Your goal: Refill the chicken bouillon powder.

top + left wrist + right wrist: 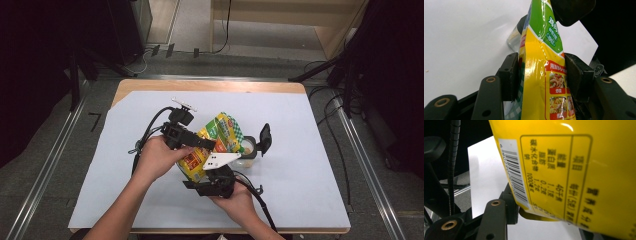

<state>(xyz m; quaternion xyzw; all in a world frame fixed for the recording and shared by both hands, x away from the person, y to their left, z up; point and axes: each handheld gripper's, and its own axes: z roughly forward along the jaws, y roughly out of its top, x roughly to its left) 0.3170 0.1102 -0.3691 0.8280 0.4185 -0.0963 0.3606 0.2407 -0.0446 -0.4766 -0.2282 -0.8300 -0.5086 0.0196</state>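
Both claws busy on one yellow and green pouch [216, 142], held up off the white table [300, 165] near its middle.

Left claw [541, 75]: clenched on the pouch, grasping it across its narrow edge. In the left gripper view, one black pad pressed on each face of the foil, with the printed food photos just below the pinch and the green band above it. Seen from above as left claw [192, 142], reaching in from the pouch's left side, the hand wrapped around its body.

Right claw [212, 182]: under and just beside the lower end of the pouch in the high view, grey three-cornered plate on top. In the right gripper view, the yellow back of the pouch [564, 175] with barcode and nutrition table very close before the camera, its bottom corner lying against the left pad. Other pad hidden behind the foil, so cannot tell whether grasping or released.

Small clear jar [248, 150] just beyond the right claw, standing on the table right of the pouch; in the left gripper view, jar [514, 40] past the left claw's tip, behind the pouch's edge.
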